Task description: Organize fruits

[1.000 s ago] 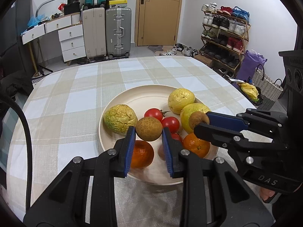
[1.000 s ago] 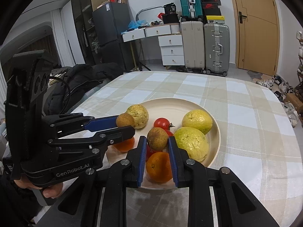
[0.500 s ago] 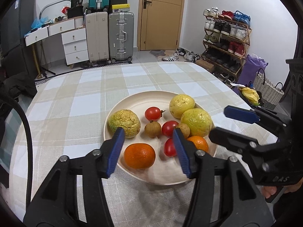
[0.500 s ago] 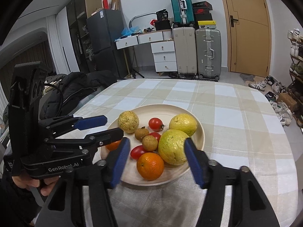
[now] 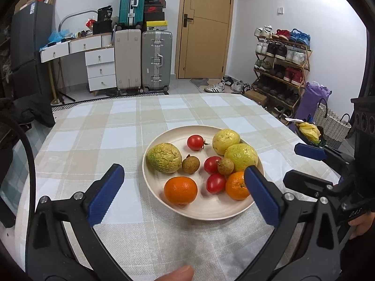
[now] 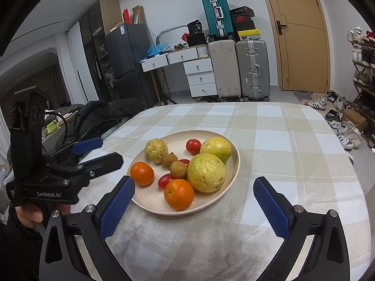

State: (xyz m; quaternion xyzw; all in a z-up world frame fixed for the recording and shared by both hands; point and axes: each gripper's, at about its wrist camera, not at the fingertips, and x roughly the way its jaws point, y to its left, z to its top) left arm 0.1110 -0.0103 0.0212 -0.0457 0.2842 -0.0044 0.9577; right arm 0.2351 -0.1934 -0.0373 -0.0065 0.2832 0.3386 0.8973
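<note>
Plate: the cream plate (image 5: 212, 213) sat near my edge of the checked tablecloth (image 5: 98, 138), all the fruit on it.
Fruit layout: three wrinkled yellow-green fruits, three red tomatoes, two brown longans and two oranges lay touching or just beside one another.
Long axis: I could read no clear long axis on the round fruits; the largest yellow-green fruit (image 6: 206, 172) looked slightly oval, its length running toward the plate's far rim.
Pointing: the far tomato (image 5: 195, 142) had its stem toward the right in the left wrist view; the left longan (image 5: 190, 164) had a stub pointing up and away.
Left gripper: the left gripper (image 5: 185, 185) stood with its blue pads spread wide and widening, nothing between them but the near orange (image 5: 180, 190) and the plate below, untouched.
Right gripper: the right gripper (image 6: 194, 201) was likewise wide apart and widening, the front orange (image 6: 179, 194) in the gap below, no pad on it.
Change since a second ago: I had both sets of pads nearly together then, each pinching a longan over the plate; the two longans now lay on the plate between the tomatoes, and both grippers had drawn back toward me, the plate looking smaller in each view.
Other: a fingertip (image 5: 175, 275) showed at the bottom edge of the left view.
</note>
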